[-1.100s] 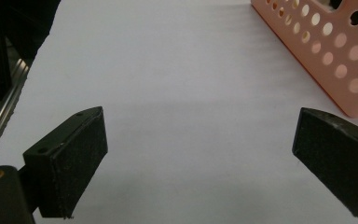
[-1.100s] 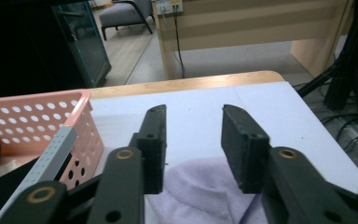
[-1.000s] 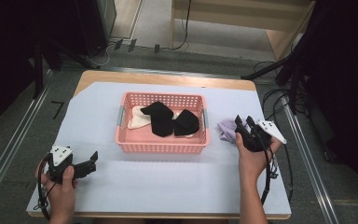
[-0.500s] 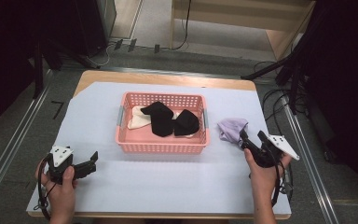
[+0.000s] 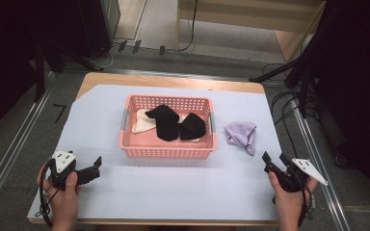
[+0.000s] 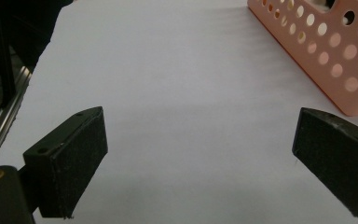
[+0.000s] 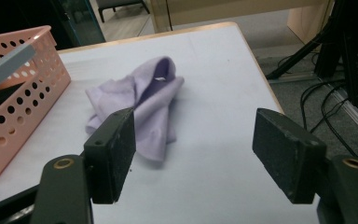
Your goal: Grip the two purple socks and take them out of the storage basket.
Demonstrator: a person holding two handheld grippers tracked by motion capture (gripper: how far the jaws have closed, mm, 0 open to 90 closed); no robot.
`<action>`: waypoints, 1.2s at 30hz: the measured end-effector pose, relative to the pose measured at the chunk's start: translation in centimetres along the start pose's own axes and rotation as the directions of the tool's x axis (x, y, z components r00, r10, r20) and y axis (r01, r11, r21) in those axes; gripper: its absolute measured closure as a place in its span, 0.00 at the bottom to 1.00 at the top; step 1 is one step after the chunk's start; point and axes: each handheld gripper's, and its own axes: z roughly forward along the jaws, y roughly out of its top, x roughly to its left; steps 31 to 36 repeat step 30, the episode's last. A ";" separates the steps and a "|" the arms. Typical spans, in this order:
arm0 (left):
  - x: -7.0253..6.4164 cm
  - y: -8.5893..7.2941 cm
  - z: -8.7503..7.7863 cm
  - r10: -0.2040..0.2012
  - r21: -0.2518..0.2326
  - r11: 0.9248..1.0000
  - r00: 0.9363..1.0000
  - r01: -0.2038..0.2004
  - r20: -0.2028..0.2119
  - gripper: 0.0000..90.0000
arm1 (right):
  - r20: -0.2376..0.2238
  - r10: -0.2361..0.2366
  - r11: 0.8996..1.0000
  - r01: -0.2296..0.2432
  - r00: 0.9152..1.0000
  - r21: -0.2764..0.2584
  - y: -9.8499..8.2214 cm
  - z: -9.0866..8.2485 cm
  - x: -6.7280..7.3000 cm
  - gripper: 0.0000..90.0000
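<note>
A lilac cloth (image 5: 242, 134) (image 7: 144, 102) lies crumpled on the white sheet, just right of a pink perforated basket (image 5: 166, 151) (image 7: 18, 93). The basket holds two black cloths (image 5: 166, 121) and a cream one (image 5: 139, 121). My right gripper (image 5: 273, 161) (image 7: 193, 140) is open at the near right, a little short of the lilac cloth. Its jaws have just been opening and nothing is between them. At the near left my left gripper (image 5: 96, 168) (image 6: 200, 135) is open over bare sheet, with the basket's corner (image 6: 326, 60) ahead to its right.
The white sheet (image 5: 183, 187) covers the wooden table. The table's right edge (image 7: 261, 70) runs close to the lilac cloth, with cables on the floor (image 5: 289, 103) beyond it. A metal rail (image 5: 9, 159) lines the left side.
My right gripper let go of the lilac cloth, opened, and drew back toward the near right edge. The cloth stays on the sheet. The left hand has not moved.
</note>
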 end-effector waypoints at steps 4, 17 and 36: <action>0.0 0.0 0.1 0.006 0.002 1.000 1.000 -0.006 -0.003 0.04 | 0.008 0.001 1.000 -0.001 1.000 0.003 -0.6 -0.7 -0.9 0.34; -0.5 0.1 0.1 0.043 0.017 0.999 0.999 -0.042 -0.021 0.04 | 0.012 0.025 0.999 -0.025 1.000 -0.047 -2.6 -3.7 -3.5 0.37; -0.5 0.0 -0.1 0.041 -0.004 0.999 0.999 -0.041 -0.016 0.04 | -0.018 -0.003 1.000 0.003 1.000 0.013 -2.5 -3.3 -3.3 0.38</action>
